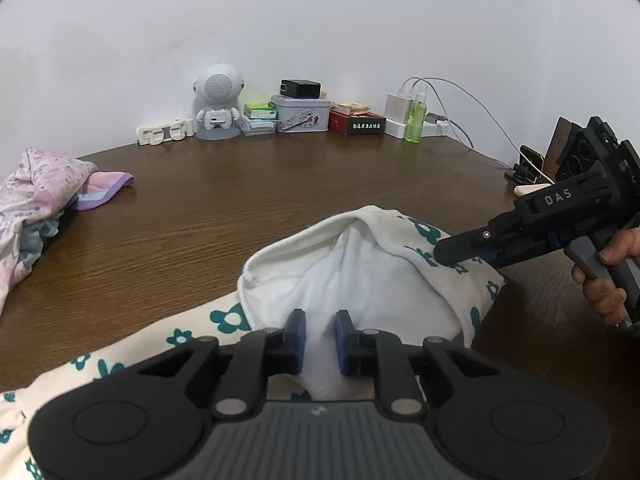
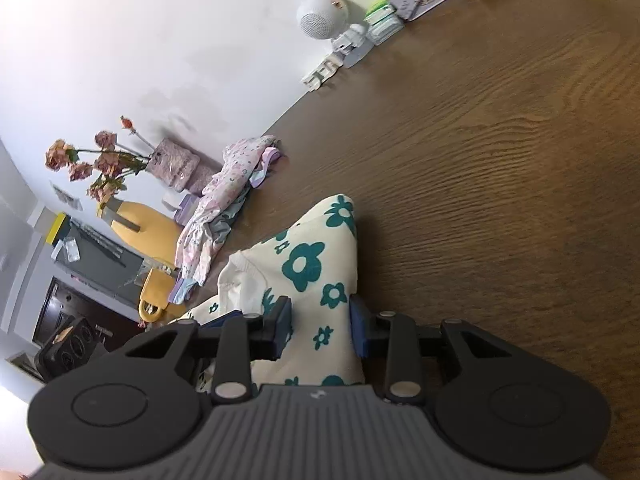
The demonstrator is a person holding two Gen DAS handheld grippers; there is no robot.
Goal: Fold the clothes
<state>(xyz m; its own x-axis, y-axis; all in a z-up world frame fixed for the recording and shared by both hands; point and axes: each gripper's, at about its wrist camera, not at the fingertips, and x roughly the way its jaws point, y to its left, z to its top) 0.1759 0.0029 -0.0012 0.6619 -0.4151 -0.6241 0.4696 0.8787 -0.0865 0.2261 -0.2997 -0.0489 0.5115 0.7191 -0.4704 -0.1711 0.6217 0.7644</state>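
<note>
Cream cloth printed with teal flowers (image 1: 420,240) lies on the brown wooden table (image 1: 240,200), bunched at the near edge with its white inside turned out in a hollow fold. All places below are given from this garment.

Directly over its white lining sits the left gripper (image 1: 320,338), blue pads parted with a narrow strip of white fabric showing between them — the jaws are released, and the cloth looks to lie beneath rather than in their bite.

On the garment's right side the right gripper (image 1: 444,250) comes in low from a person's hand (image 1: 604,276), its dark tips lying against the flowered hem. In the right wrist view the right gripper (image 2: 320,328) stands well apart at the pads, the flowered cloth (image 2: 308,264) running up between them; the right pad touches the fabric's edge, the left one stands just clear of it — parted, not clenched.

Well to the garment's left, at the table's edge, lies a heap of pink flowered clothing (image 1: 36,196) with a lilac-trimmed piece (image 1: 104,190) sticking out toward the garment.

Beyond the garment, along the white wall, stand a white astronaut figure (image 1: 218,100), a stack of small packets (image 1: 260,118), a pale tin (image 1: 302,114) with a black charger (image 1: 300,88) on top, a red and dark box (image 1: 356,122), and a green spray bottle (image 1: 416,114) beside a white plug block (image 1: 398,114) with cables.
</note>
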